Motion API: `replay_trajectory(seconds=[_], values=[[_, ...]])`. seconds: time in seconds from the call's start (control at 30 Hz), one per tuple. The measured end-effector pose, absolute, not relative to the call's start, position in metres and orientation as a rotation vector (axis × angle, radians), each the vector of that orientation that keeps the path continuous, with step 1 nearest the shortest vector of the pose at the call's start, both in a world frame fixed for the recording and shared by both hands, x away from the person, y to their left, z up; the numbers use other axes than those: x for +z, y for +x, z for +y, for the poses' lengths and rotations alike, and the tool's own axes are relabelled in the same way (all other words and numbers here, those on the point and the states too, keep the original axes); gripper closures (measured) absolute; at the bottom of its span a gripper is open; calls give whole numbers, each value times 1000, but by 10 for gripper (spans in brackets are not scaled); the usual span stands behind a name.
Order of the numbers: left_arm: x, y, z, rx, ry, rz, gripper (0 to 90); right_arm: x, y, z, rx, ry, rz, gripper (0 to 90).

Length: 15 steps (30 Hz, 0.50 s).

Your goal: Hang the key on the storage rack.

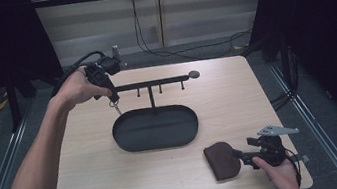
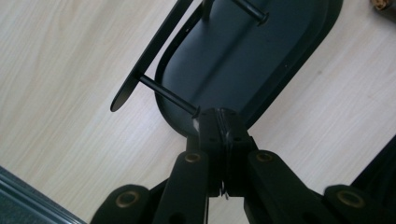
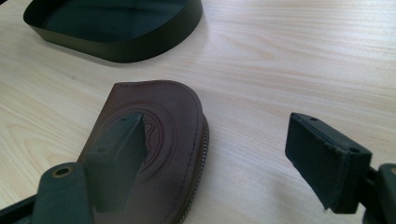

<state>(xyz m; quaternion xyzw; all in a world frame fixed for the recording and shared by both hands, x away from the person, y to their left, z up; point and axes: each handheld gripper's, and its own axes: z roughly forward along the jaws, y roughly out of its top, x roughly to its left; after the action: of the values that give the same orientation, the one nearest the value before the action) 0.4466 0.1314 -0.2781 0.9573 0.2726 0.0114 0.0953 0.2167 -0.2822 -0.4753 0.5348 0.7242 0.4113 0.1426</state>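
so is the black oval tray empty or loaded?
Empty. The tray shows a bare dark floor in the high view; only the hook stand's post rises from it.

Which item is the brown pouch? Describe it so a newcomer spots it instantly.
Start at the black oval tray in the middle of the wooden table. Move toward the near right corner, to the right gripper. The brown pouch lies flat there: leather, one rounded end, zip along its edge, the lone brown item.
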Motion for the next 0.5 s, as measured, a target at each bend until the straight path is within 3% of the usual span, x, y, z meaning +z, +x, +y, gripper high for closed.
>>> replay_trajectory(seconds=[0.5], values=[[-283, 459, 130, 19, 2833, 839, 890, -476, 217, -283, 1185, 1544, 2093, 203]])
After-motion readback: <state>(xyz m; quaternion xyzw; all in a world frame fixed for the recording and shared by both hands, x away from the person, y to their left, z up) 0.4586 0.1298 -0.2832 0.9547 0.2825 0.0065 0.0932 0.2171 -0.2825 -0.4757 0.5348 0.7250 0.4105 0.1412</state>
